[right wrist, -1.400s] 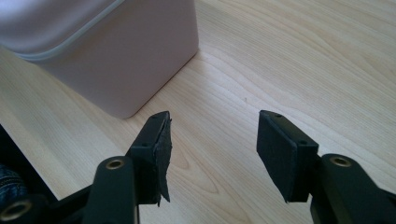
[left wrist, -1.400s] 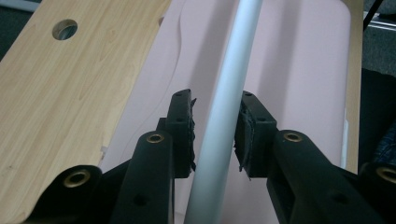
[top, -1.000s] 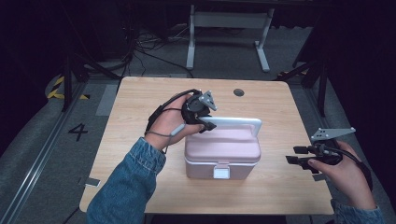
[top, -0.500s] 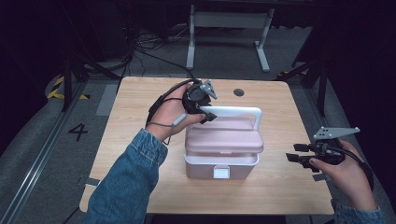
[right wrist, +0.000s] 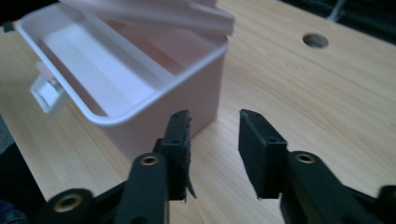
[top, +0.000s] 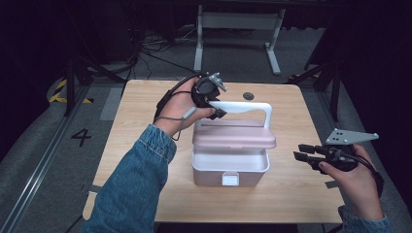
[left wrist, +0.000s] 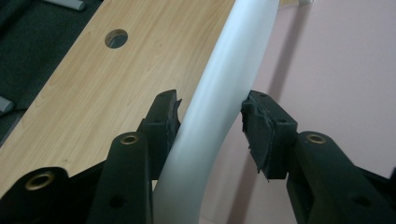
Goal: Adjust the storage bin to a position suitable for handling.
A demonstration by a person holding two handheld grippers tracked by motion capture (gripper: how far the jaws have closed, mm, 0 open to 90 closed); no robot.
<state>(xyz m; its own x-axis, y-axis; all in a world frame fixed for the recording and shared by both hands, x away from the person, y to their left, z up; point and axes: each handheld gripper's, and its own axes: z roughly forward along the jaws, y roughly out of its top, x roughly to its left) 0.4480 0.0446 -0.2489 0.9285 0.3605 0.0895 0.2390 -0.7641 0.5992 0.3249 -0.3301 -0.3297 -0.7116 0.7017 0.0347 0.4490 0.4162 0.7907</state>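
My left gripper (top: 217,108) is at the white handle (top: 243,107) of the pink box (top: 231,162), which sits in the middle of the table (top: 131,126). Its jaws have just been opening, and the handle lies between them, against one pad and off the other. The lid (top: 234,138) is lifted. My right gripper (top: 301,151) hangs beside the box, closing halfway on nothing.

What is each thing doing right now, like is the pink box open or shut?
Pink box: open, nothing seen inside.
Lid: lifted, tilted above the box.
White handle: raised, between the left jaws.
Front latch: undone, hanging down.
Left gripper: jaws have just been opening; right pad off the handle.
Right gripper: jaws have just been closing, nothing between them, beside the box.
Table: flat, carrying the box.
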